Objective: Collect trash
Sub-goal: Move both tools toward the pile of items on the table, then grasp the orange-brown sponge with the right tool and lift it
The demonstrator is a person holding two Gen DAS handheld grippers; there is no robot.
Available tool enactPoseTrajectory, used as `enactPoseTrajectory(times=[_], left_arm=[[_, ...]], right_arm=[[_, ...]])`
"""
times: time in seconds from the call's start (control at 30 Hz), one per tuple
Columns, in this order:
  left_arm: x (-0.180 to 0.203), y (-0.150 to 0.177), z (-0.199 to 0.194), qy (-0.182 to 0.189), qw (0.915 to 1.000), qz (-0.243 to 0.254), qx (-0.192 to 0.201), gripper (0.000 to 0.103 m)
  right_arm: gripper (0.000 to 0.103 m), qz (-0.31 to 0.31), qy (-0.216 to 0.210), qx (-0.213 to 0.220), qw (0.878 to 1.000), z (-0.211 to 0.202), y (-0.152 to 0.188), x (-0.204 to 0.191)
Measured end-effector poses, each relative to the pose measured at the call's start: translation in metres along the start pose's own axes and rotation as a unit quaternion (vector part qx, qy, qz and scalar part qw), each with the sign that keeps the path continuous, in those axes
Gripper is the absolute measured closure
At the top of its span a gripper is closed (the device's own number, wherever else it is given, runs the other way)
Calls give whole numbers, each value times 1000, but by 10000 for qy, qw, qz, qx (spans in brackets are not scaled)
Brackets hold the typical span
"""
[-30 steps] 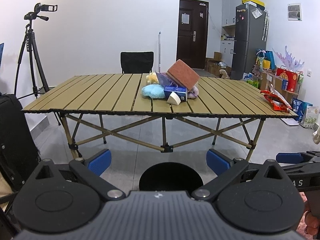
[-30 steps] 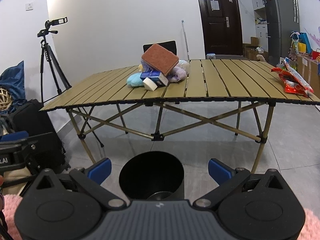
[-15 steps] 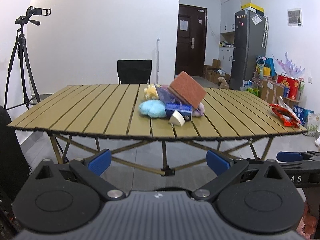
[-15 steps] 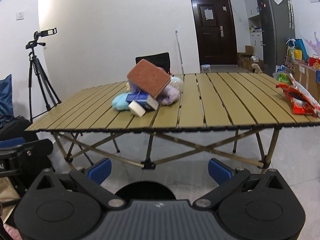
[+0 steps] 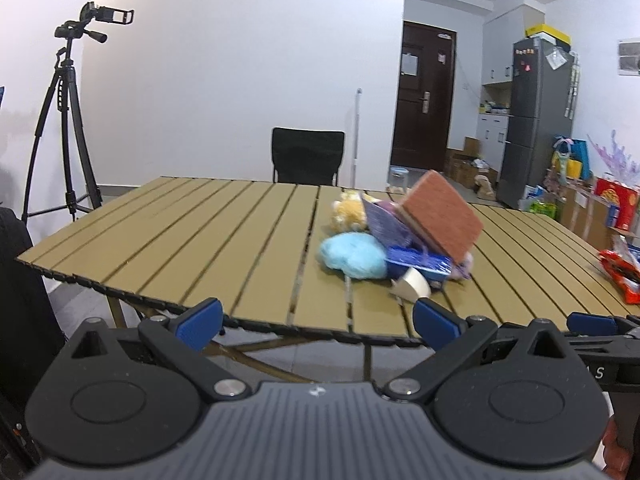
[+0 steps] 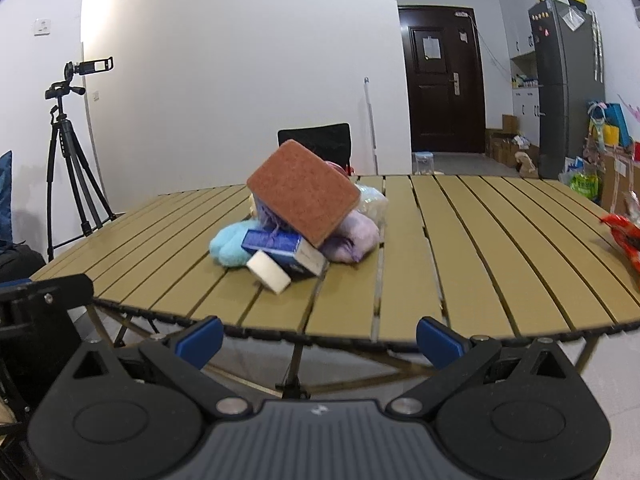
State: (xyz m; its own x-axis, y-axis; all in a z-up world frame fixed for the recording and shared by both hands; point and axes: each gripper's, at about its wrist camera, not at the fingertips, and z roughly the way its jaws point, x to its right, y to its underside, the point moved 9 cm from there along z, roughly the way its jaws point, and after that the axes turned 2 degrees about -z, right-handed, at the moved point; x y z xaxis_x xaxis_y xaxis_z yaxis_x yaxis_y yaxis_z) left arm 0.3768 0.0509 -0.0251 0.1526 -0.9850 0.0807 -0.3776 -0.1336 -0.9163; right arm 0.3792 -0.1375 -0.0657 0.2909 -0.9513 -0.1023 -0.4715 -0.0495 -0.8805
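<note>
A pile of trash sits mid-table: a brown scouring sponge (image 5: 442,213) (image 6: 304,197) tilted on top, a blue box (image 5: 418,263) (image 6: 282,248), a white foam block (image 5: 412,285) (image 6: 269,271), a light-blue fluffy lump (image 5: 352,256) (image 6: 228,246) and a purple fluffy lump (image 6: 352,236). A red snack wrapper (image 5: 620,272) (image 6: 626,238) lies at the table's right edge. My left gripper (image 5: 316,322) and right gripper (image 6: 320,334) both stand open and hold nothing, just short of the table's near edge, well apart from the pile.
The slatted tan folding table (image 5: 200,240) (image 6: 480,248) fills the middle. A black chair (image 5: 307,156) stands behind it and a camera tripod (image 5: 64,128) at the left. A fridge (image 5: 538,120) and boxes crowd the right wall. A dark bag (image 5: 20,300) sits at far left.
Both grippers have risen and come closer to the table; the black bin on the floor has dropped out of view. The pile looks larger. Both jaws stay open.
</note>
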Motion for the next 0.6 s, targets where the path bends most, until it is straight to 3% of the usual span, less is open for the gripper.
enactPoseTrajectory(times=[0.27,0.43,0.6], left_arm=[[-16,-21,30,-222,9997,-68,90,0],[-26,-30,48,-270,9995,-141,69,0],[-33,-30,65,-338,9993,-134,-20,0]], right_arm=[[0,-220,35,462,9987,41,-37,-5],[0,-730,297,923,9926,63,-68,-14],[0,-1265,504,1038,9852,88,-88,-21]])
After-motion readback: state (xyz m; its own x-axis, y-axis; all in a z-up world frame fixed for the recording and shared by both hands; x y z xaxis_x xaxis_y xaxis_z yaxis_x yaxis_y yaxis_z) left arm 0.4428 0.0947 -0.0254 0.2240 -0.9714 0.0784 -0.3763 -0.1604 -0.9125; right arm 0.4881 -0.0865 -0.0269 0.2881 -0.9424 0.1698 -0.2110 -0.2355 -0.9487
